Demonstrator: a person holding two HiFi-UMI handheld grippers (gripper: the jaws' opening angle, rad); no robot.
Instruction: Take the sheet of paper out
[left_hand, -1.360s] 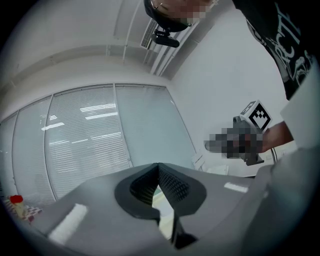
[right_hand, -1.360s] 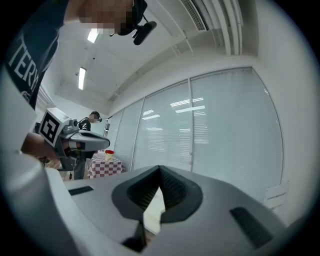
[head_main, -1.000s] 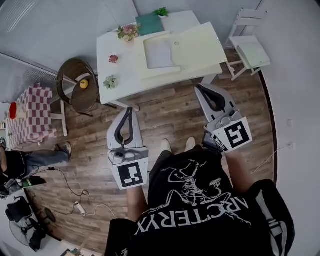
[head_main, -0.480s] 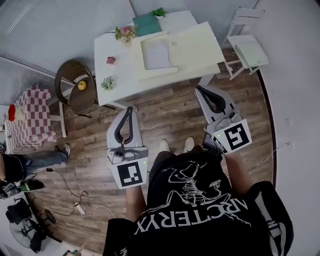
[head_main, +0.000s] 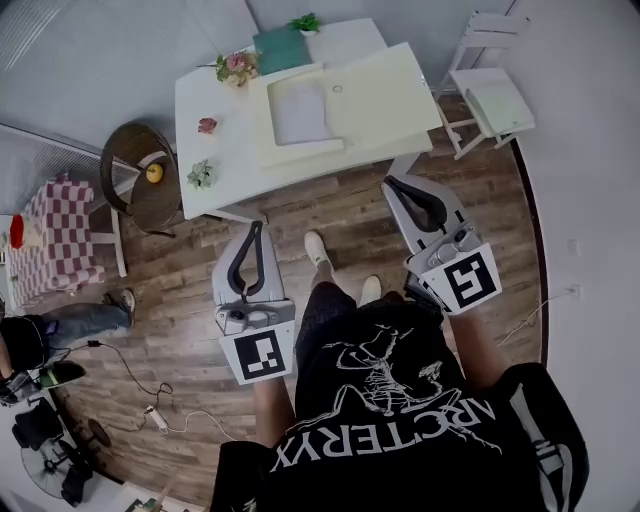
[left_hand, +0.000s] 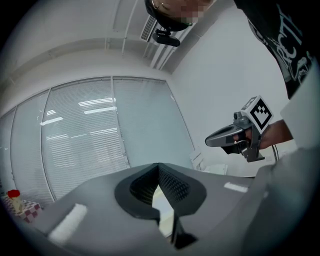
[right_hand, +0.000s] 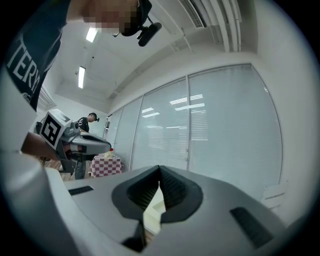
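Observation:
A white sheet of paper lies in the left half of an open pale yellow folder on the white table, seen in the head view. My left gripper is shut and empty, held over the wooden floor short of the table's near edge. My right gripper is also shut and empty, its tips close to the table's front edge. In the left gripper view the jaws meet at the tips, and the right gripper shows beyond them. The right gripper view shows its jaws closed.
On the table stand a green book, a small plant and pink flowers. A white chair stands right of it, a wicker chair left. A checked table and a seated person are at far left.
The person has stepped forward with one foot. The table now sits nearer in the head view, and both grippers have moved toward it, still shut.

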